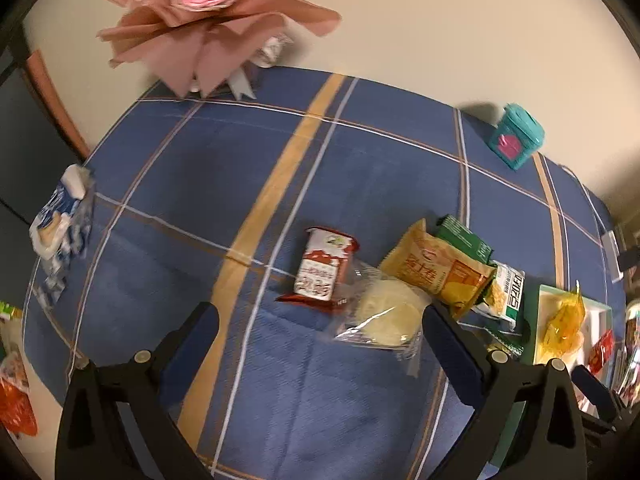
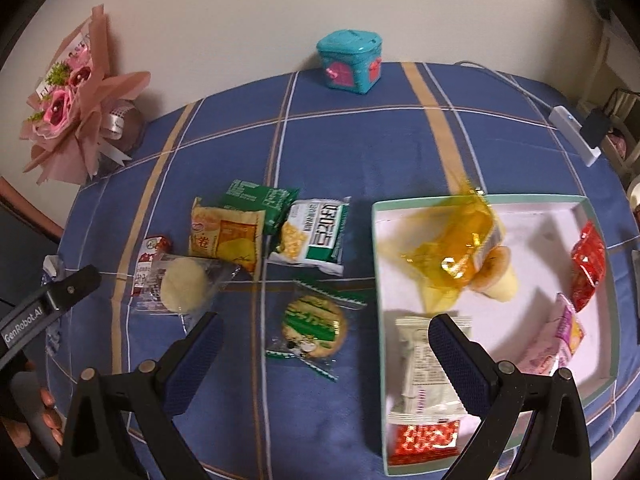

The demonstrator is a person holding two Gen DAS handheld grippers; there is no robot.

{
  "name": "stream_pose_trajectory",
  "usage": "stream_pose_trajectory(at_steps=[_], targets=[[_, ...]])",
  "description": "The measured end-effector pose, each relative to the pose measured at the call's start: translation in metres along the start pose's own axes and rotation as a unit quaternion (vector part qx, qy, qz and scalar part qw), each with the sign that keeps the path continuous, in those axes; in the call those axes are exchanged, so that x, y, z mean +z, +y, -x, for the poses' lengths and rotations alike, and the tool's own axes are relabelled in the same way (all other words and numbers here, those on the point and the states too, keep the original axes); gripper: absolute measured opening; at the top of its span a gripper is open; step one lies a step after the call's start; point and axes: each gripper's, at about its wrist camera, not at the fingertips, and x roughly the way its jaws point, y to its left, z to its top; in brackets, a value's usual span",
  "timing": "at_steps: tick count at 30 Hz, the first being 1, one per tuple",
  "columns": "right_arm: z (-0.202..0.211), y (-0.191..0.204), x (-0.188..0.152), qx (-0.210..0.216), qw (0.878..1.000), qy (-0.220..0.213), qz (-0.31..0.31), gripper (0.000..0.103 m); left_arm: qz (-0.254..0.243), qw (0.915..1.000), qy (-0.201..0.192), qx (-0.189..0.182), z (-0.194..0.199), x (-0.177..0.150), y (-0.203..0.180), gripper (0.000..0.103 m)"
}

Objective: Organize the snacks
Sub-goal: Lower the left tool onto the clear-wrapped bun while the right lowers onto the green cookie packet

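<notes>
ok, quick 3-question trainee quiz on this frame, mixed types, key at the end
1. True or false: the right tongs are shut on a snack.
2. Which sits inside the tray? A) round green-label cookie B) orange-wrapped snack C) teal box
3. Fill in: the pale round pastry overlaps the ___ packet.

Key: 1 false, both tongs open, left tongs too; 2 B; 3 red.

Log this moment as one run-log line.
task: organize snacks | left gripper: open, empty | right gripper: open, empty | yellow-wrapped snack: blurred, over white tray | round cookie pack: on tablecloth
</notes>
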Motion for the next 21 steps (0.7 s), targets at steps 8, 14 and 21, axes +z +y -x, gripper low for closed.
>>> stream_pose_trajectory(at_steps=[8,14,21], targets=[[-0.03,0.007,0.0,0.002,0.999,0.042,-0.008,0.103,-0.032,0.9988,0.03,-0.021,-0.027,0.004,-0.026,0.101],[-0.044,0.011,-0.003,0.014,0.998,0.064,-0.008,0.103,-0.042,0.9973,0.052,-0.032,-0.049,0.0,-0.037,0.101],[-0.052,0.015,-0.006,0.003,0.998,0.065,0.001,0.101,-0.052,0.9958,0.055,-0.052,-0.057,-0.007,-0.048,0.089]])
